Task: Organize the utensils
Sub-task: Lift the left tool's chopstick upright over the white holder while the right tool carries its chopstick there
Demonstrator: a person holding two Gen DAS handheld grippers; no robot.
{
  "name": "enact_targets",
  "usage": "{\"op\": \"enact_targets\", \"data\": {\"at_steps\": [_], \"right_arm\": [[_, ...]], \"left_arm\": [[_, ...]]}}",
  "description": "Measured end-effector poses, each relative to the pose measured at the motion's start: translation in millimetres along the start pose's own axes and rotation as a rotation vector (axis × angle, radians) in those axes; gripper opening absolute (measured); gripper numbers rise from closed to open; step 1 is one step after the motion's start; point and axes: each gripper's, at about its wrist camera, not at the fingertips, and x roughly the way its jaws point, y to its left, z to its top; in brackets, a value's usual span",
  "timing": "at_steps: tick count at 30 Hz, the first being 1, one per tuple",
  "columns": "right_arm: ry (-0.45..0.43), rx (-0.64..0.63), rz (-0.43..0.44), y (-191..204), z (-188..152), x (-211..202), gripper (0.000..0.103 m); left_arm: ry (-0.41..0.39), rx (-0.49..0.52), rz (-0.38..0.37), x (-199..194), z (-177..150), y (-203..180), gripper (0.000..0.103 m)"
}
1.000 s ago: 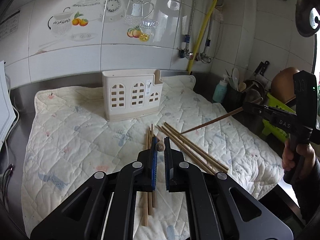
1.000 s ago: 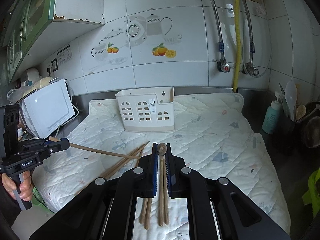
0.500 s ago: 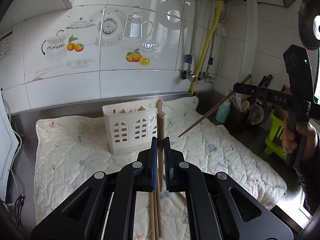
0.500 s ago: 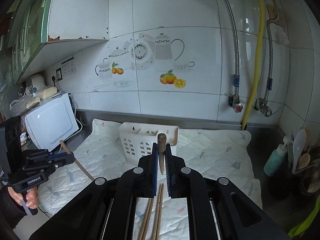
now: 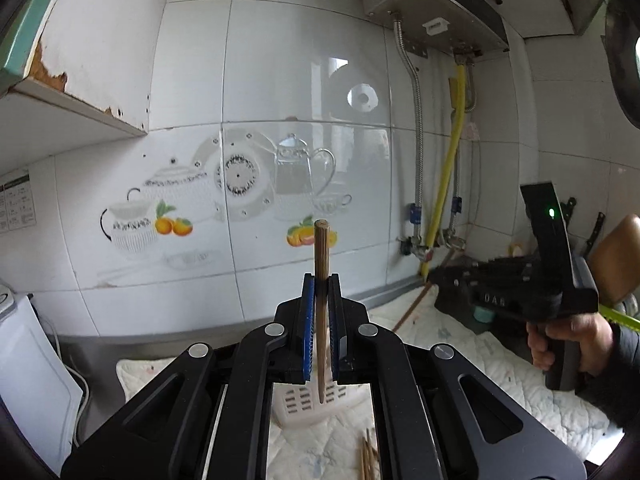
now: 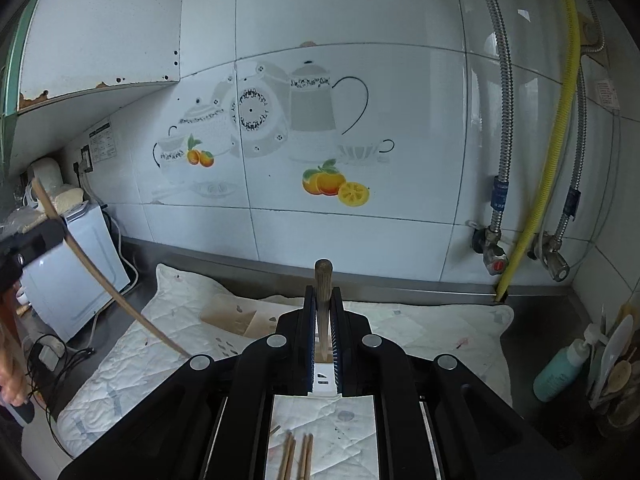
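Both chopsticks (image 5: 320, 280) higher than before

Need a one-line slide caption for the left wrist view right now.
Left gripper clamps one upright chopstick above the white utensil holder; right gripper carries another nearby.

- The left gripper (image 5: 320, 286) is raised above the counter, pointing nearly level toward the far wall; its jaws are clamped tight on a chopstick (image 5: 321, 264) that stands upright between the blue pads (image 5: 307, 332).
- The right gripper (image 6: 323, 300) is also lifted and tilts a little more downward; its jaws are closed on a second chopstick (image 6: 323, 280), held upright as well.
- From the left wrist view, the person's right hand (image 5: 568, 340) wraps the pistol handle at the right side, in a dark sleeve (image 5: 616, 364).
- From the right wrist view, the left hand (image 6: 10, 372) shows only at the left edge.
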Motion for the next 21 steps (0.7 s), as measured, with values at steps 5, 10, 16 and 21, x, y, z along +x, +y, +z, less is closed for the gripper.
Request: {"op": "enact_targets", "data": {"at_steps": [5, 10, 16, 21], "right_arm": [[0.025, 0.005, 0.004, -2.1, -2.0, 25.5, 0.007], [0.046, -0.01, 0.006, -0.3, -6.2, 40.1, 0.007], [0.067, -0.013, 0.016, 0.5, -12.4, 50.9, 0.007], [0.078, -0.011, 0.018, 1.7, -17.4, 56.1, 0.007]], "left_arm": [[-0.046, -0.03, 0.036, 24.8, 23.2, 15.4, 0.005], [-0.036, -0.028, 0.073, 55.5, 23.9, 24.4, 0.005], [0.037, -0.065, 0.087, 89.1, 1.4, 36.7, 0.005], [0.098, -0.097, 0.098, 107.0, -20.5, 47.7, 0.005]]}}
